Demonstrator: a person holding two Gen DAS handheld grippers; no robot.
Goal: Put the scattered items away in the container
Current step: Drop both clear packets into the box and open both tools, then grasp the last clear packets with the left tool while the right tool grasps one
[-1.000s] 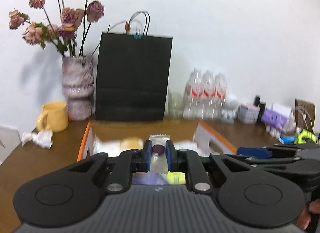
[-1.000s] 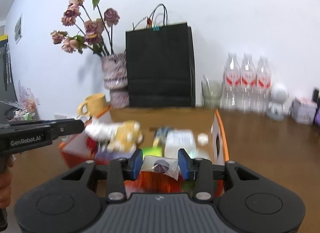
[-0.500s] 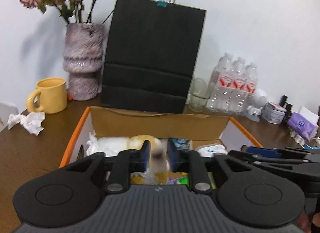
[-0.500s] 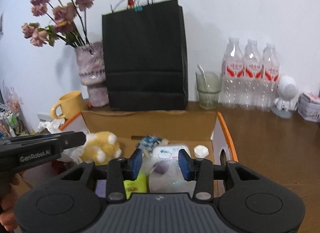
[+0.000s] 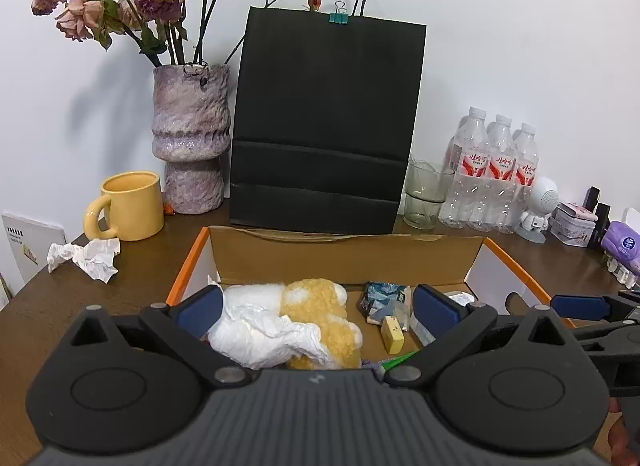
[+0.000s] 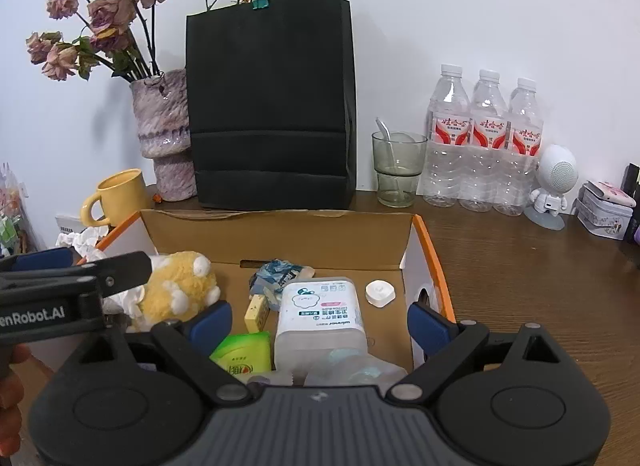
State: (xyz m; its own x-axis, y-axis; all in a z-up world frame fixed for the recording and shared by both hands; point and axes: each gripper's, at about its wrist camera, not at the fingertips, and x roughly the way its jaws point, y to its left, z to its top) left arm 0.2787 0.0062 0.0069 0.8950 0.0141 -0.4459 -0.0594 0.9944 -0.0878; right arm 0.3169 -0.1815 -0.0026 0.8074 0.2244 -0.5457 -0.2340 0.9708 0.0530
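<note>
Cardboard box [image 6: 280, 238], orange-edged flaps, cluttered inside

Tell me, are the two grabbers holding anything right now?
No, nothing is held. The left gripper and the right gripper are both opening wide above the cardboard box, with nothing pinched between their pads.
</note>
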